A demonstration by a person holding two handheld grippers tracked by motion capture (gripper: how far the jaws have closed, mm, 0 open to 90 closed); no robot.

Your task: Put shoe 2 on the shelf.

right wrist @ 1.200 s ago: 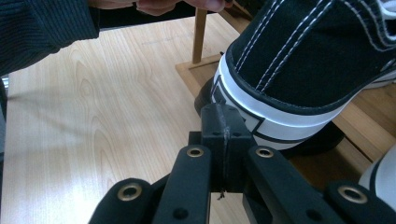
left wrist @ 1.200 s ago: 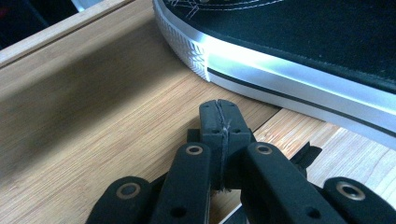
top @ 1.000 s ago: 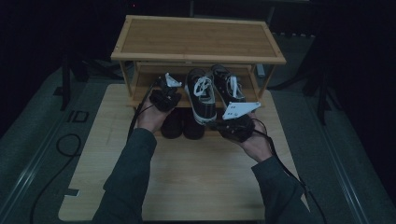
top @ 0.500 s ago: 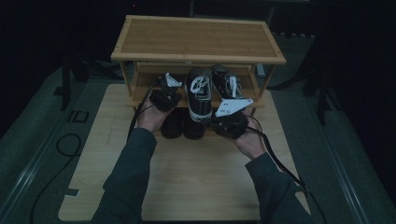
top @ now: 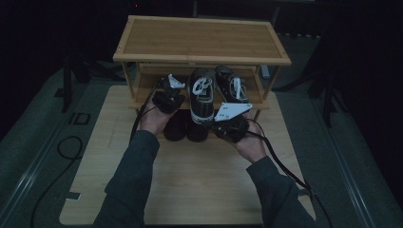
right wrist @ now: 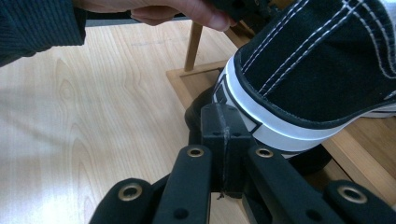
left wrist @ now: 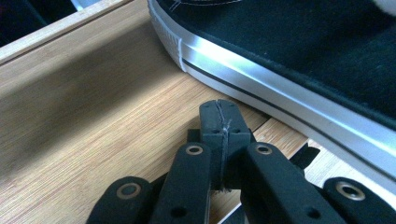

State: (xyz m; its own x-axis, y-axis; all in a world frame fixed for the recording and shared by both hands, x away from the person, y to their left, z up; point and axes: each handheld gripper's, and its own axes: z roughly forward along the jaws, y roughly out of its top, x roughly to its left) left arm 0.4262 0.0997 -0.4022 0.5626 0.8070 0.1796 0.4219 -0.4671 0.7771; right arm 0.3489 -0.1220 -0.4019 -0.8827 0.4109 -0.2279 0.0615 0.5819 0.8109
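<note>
Sneakers first: from the high view I see a black canvas sneaker with a white sole (top: 201,97) lying on the middle shelf (top: 142,97) of the bamboo shoe rack (top: 199,40), its heel end sticking out past the front edge towards me. Just beside it on the right, a second black sneaker (top: 229,85) rests on the same shelf. Below them sit two dark shoes (top: 186,128) at the foot of the rack, though the light down there is poor and I can only say they look black.

My left hand-held gripper (top: 167,96) is at the left end of that shelf, just beside the first sneaker. In the left gripper view its jaws are pressed together with nothing between them, tips (left wrist: 220,116) over the bamboo slats and close to the sneaker's white rubber sidewall (left wrist: 280,100); I cannot tell whether they touch it.

My right hand-held gripper (top: 231,124) is at the front of the rack by the sneaker's protruding heel. In the right gripper view its jaws are likewise pressed together and empty, tips (right wrist: 224,122) right against the white sole at the heel (right wrist: 299,70). The rack stands on a pale wooden desk (top: 199,180).
</note>
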